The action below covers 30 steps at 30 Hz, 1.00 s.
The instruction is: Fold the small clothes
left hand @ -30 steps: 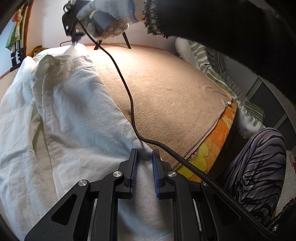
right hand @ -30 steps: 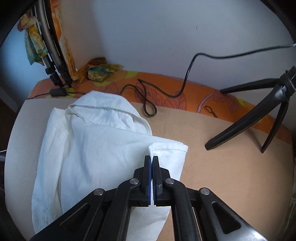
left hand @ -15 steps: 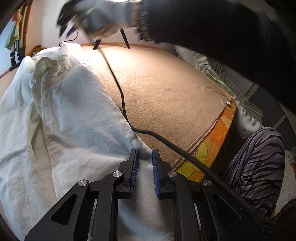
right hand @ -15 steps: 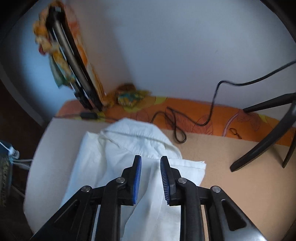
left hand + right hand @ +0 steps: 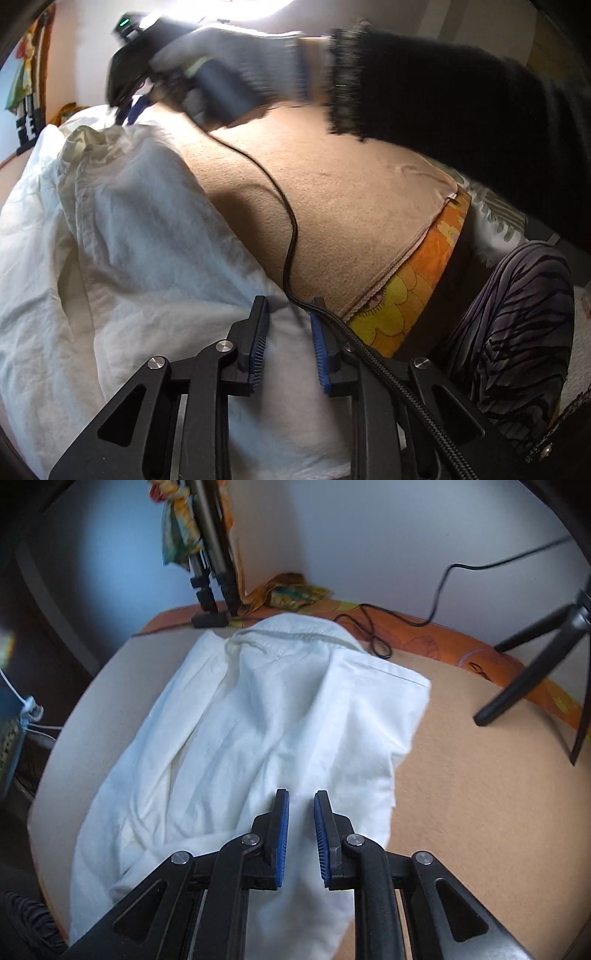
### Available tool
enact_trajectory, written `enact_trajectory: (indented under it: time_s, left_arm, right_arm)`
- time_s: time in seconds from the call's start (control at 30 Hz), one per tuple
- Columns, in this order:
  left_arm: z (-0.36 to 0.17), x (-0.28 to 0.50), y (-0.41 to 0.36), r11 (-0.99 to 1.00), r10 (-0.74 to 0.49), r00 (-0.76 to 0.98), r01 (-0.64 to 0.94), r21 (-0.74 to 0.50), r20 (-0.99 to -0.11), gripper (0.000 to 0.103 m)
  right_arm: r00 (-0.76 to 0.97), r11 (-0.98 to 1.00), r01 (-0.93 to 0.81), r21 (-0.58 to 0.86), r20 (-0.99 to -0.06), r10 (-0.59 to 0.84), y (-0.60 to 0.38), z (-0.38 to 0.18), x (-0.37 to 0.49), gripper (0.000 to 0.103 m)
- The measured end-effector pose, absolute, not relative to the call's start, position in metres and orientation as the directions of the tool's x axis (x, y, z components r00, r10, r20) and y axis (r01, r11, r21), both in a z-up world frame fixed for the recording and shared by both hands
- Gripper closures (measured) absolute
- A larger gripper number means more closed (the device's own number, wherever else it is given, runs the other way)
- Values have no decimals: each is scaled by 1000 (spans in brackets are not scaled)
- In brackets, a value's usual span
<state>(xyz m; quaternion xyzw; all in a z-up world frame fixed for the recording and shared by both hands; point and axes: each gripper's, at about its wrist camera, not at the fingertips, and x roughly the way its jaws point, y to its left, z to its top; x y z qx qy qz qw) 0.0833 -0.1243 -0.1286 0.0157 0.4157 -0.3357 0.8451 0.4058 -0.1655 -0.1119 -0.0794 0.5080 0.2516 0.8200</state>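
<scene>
Since a second ago, the right gripper (image 5: 301, 834) has let go of the folded sleeve and drawn nearer; its jaws, slightly apart and closing, hold nothing. Nearest, the left gripper (image 5: 286, 350) hangs over the crumpled white cotton shirt (image 5: 258, 716), jaws narrowly apart and opening, gripping nothing. That shirt lies on the tan blanket (image 5: 480, 812), collar toward the far wall.

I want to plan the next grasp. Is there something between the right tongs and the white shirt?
Nothing visible. The right tongs hang directly over the white shirt; their jaws are closing, with only bare cloth showing in the gap. The black cable and tripod leg lie off to the far side.
</scene>
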Motion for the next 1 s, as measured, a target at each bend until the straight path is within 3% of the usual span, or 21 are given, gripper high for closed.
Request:
enact_trajectory:
  time_s: [0.17,0.3,0.5,0.77,0.83,0.93,1.0]
  left_arm:
    - [-127,79,-125,758,-569,405,597,-264,-716,81]
    - [-120,73,-120,735,-601,362,601,-315,-712,81]
    - [-96,48,-88,717,-651,383,595,-364,-656,78]
    - [-74,51,-2,817,-568,558,474,-330,-605,78]
    - [-74,54,9,816,-560,539,488,-309,-629,77]
    - [-70,50,26,831,-523,565,504,-234,-638,68]
    - [-71,49,25,772,-580,488,586,-248,-652,68]
  right_arm:
    - [381,879,-473,56,-887,262,-150,-119,418,90]
    - [406,894,-428,131,-856,319,-168,-88,401,79]
    - [433,881,-413,233,-801,414,-214,-40,322,76]
    - [407,830,-503,242,-781,474,-251,-30,187,75]
    - [402,821,-515,247,-776,486,-254,-32,163,75]
    - [403,815,-514,268,-763,506,-262,-32,140,73]
    - [414,821,-512,252,-765,493,-263,-35,132,72]
